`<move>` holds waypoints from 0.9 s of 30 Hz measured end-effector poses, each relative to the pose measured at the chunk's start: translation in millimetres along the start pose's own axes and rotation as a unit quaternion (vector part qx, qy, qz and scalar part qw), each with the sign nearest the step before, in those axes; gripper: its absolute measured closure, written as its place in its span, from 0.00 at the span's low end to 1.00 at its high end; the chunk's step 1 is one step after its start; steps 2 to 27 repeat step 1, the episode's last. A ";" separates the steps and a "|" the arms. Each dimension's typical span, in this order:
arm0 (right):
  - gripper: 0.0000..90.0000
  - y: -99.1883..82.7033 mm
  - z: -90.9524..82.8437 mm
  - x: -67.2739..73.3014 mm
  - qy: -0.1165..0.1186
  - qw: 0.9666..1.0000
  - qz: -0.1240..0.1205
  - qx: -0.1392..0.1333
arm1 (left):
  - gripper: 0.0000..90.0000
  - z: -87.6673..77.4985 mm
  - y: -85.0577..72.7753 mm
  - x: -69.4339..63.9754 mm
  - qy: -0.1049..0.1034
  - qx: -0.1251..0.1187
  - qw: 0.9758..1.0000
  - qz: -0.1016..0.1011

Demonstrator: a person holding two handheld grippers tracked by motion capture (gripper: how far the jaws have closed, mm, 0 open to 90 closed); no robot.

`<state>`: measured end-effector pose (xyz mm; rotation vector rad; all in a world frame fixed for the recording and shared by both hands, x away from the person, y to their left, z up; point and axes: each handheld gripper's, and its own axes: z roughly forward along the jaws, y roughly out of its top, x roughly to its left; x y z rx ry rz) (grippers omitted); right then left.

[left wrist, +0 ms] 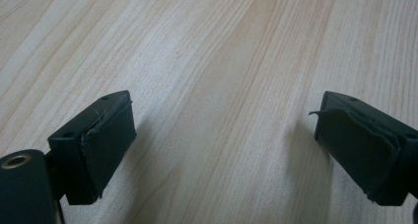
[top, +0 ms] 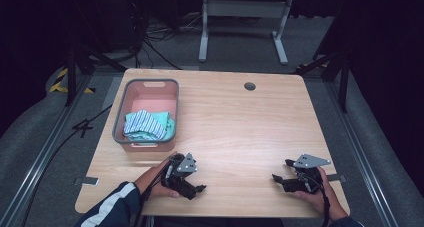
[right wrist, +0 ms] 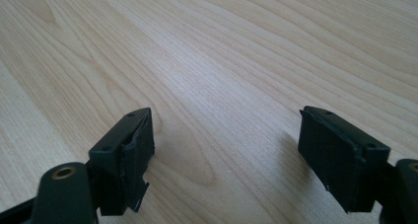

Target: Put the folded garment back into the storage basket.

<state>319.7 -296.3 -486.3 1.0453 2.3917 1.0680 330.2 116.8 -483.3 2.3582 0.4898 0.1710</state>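
Left hand-held gripper [top: 192, 182] and right hand-held gripper [top: 281, 173] both at near edge of the light wooden desk [top: 240, 132], jaws apart, nothing between them, bare wood under each. Far left: pink rectangular plastic basket with grey rim [top: 146, 114], holding crumpled teal-and-white striped cloth [top: 149, 125] at its near end.

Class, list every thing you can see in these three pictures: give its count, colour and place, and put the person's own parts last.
Table: one, light wood, centre.
Basket: one, pink with grey rim, table's far left.
Cloth: a pile, teal and blue-white striped, in the basket's near half.
Cable hole: one, dark, table's far edge.
Metal frame: one, grey, floor beyond the table.
Left gripper: one, black, open, over bare wood near the front edge.
Right gripper: one, black, open, front right.
Hands: two, holding the grippers; the left arm wears a dark blue sleeve with a white stripe.
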 end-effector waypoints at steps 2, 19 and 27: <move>0.24 0.0 0.0 0.0 0.000 1.000 0.000 0.000 | 0.09 0.0 0.0 0.0 0.000 0.000 1.000 0.000; 0.24 0.0 0.0 0.0 0.000 1.000 0.000 0.000 | 0.09 0.0 0.0 0.0 0.000 0.000 1.000 0.000; 0.24 0.0 0.0 0.0 0.000 1.000 0.000 0.000 | 0.09 0.0 0.0 0.0 0.000 0.000 1.000 0.000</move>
